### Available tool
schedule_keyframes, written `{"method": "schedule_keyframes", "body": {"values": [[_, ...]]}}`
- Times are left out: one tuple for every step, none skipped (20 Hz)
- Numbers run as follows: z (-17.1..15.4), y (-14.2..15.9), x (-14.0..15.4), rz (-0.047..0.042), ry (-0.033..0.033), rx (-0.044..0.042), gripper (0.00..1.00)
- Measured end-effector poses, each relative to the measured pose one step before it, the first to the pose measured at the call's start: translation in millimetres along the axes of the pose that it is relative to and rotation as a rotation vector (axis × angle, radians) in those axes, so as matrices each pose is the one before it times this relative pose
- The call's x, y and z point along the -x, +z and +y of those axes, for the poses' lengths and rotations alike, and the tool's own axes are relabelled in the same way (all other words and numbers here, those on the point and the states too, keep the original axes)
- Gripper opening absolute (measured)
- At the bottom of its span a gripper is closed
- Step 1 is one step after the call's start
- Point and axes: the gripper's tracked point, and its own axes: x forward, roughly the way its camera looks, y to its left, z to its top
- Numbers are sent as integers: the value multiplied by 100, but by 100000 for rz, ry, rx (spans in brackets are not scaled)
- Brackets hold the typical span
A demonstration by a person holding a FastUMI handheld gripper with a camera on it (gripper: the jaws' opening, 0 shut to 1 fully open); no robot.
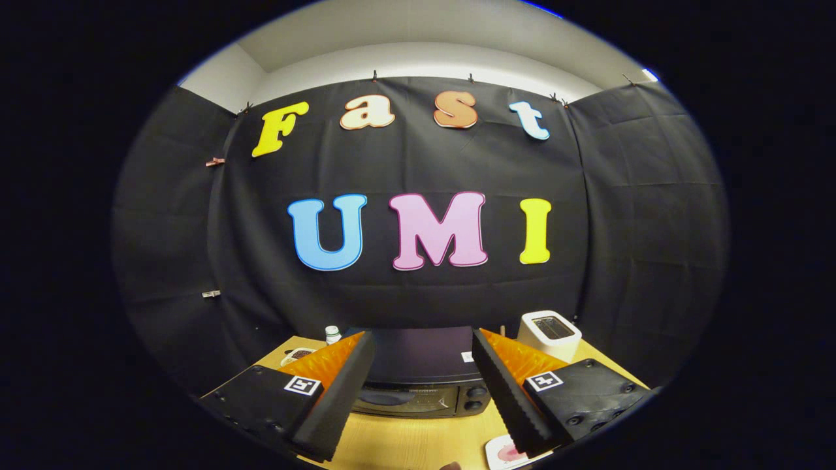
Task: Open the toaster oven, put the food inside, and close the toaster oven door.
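Tool (423, 385) held above the desk (418, 444), fingers spread wide, nothing between them — toaster oven (421, 382) sits just ahead, door closed. Food on a small plate (506, 452) lies under the right finger; white toaster (550, 333) beyond

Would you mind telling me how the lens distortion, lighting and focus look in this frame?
In the gripper view the fisheye bows the booth wall and the table edges; lighting is even, without harsh glare; the toaster oven front is dim, its door detail hard to read; the open gripper fingers stand sharp, apart, holding nothing; the white toaster beyond is clear.
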Motion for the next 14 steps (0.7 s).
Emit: {"method": "schedule_keyframes", "body": {"values": [[689,-1028,-789,1464,121,1790,98],[872,-1183,-807,2142,564,1411,98],[855,-1185,-921,2446,771,577,98],[714,-1244,-939,2923,526,-244,98],[720,-1320,-945,3243,363,-1057,98],[512,-1185,-995,2964,-343,-366,98],[290,-1129,-999,2527,-721,737,98],[268,-1021,-988,2380,-577,1390,99],[413,-1237,-1052,2913,6,897,99],[356,-924,-833,2547,443,-197,99],[383,-940,-825,2647,533,-874,99],[51,-719,-686,2445,-402,-521,99],[-141,-471,-697,1955,-628,-167,100],[-134,-535,-751,1557,-691,-297,99]]}}
